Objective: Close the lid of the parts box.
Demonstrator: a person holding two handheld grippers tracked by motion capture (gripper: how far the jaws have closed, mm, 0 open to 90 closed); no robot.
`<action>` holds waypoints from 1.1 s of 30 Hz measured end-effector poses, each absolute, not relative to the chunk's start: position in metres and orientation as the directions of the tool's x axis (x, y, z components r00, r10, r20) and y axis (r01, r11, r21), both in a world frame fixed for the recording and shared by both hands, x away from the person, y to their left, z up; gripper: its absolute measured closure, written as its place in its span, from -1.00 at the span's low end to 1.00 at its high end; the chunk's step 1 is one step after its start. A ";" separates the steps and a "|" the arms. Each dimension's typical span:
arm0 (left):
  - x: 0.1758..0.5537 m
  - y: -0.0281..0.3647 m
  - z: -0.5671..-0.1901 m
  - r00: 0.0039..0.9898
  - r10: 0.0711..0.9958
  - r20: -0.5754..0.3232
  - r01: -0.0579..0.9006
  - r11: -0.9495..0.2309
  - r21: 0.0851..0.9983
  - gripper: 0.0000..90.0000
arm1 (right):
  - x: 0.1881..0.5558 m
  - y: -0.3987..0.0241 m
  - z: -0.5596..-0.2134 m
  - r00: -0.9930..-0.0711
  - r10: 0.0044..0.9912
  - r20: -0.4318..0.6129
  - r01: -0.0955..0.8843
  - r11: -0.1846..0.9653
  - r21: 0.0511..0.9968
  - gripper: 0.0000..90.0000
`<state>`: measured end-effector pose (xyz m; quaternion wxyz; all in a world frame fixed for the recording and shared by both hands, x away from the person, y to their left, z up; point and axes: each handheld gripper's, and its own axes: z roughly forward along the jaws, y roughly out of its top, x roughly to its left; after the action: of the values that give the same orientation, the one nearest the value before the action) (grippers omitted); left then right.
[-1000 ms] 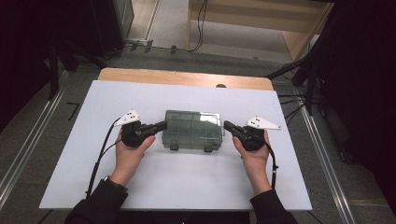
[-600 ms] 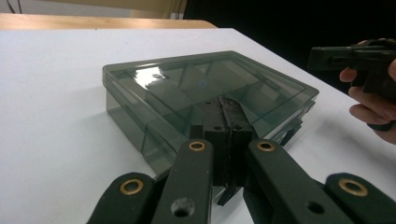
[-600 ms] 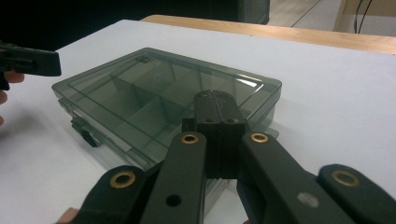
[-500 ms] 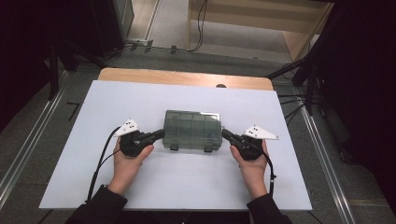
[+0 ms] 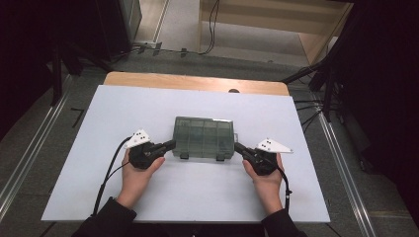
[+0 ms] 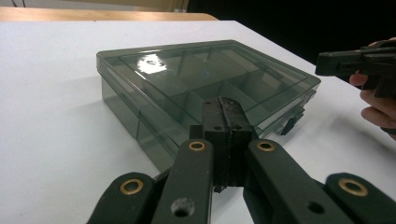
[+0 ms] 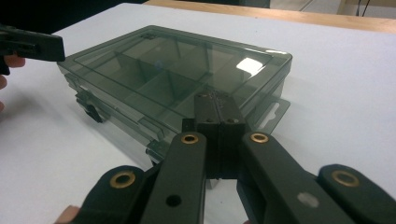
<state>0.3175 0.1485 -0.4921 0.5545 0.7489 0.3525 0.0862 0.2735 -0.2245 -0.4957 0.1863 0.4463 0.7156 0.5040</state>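
Note:
A smoky transparent compartment box (image 5: 203, 138) lies shut in the middle of the white table (image 5: 123, 113), with two latches on its near edge. My left gripper (image 5: 172, 143) is shut, empty, and its tip points at the box's near left corner. My right gripper (image 5: 237, 146) is shut and empty too, its tip at the near right corner. Whether either tip touches the box I cannot tell. In the left gripper view the closed jaws end at my left gripper (image 6: 227, 105) over the box (image 6: 187, 88). In the right gripper view my right gripper (image 7: 215, 100) sits before the box (image 7: 163, 65).
A wooden strip (image 5: 197, 83) runs along the table's far edge. Metal rails (image 5: 29, 163) and cables lie on the floor around the table. White tabletop spreads to the left, to the right and in front of the box.
Both hands have drawn back a little toward the near edge, from the box's sides to its near corners. The box has stayed put.

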 end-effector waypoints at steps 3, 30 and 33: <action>0.317 0.148 -0.493 0.737 0.622 -0.264 0.434 -0.137 0.890 0.98 | 0.272 -0.222 -0.497 -0.537 0.824 0.182 0.456 0.102 0.884 0.95; 0.315 0.145 -0.496 0.729 0.627 -0.274 0.455 -0.145 0.879 0.98 | 0.270 -0.216 -0.502 -0.547 0.818 0.176 0.459 0.118 0.881 0.95; 0.315 0.145 -0.496 0.726 0.629 -0.277 0.459 -0.142 0.877 0.98 | 0.270 -0.215 -0.503 -0.548 0.818 0.176 0.457 0.117 0.882 0.95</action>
<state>0.3148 0.1446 -0.4963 0.5458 0.7517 0.3618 0.0782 0.2700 -0.2147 -0.5025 0.1808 0.4395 0.7251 0.4984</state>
